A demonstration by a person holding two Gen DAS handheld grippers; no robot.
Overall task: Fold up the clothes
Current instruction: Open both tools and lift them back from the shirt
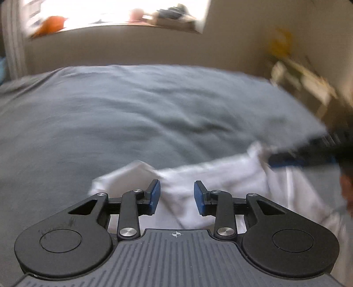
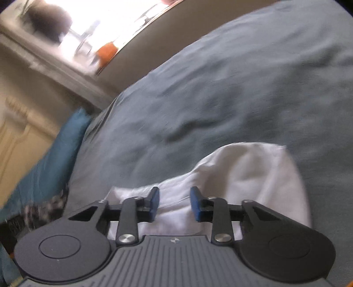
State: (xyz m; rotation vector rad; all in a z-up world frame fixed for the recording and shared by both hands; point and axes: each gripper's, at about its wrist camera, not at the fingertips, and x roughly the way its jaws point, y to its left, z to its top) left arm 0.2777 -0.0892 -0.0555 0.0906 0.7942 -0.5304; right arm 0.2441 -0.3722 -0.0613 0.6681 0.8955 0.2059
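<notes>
From the left wrist, the left tongs [image 1: 177,197] stand parted with nothing gripped, the white garment [image 1: 220,176] just beyond on the grey bed [image 1: 132,110]. From the right wrist, the right tongs [image 2: 174,204] gape likewise over the cloth. Better to pinch matching corners before lifting.

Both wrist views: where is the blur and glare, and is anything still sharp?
Left wrist view: the window is blown out white, the grey bedspread and white garment are motion-smeared, worst at the right edge; the left gripper itself is crisp. Right wrist view: same overexposed window, streaked bedding, sharp right gripper.
</notes>
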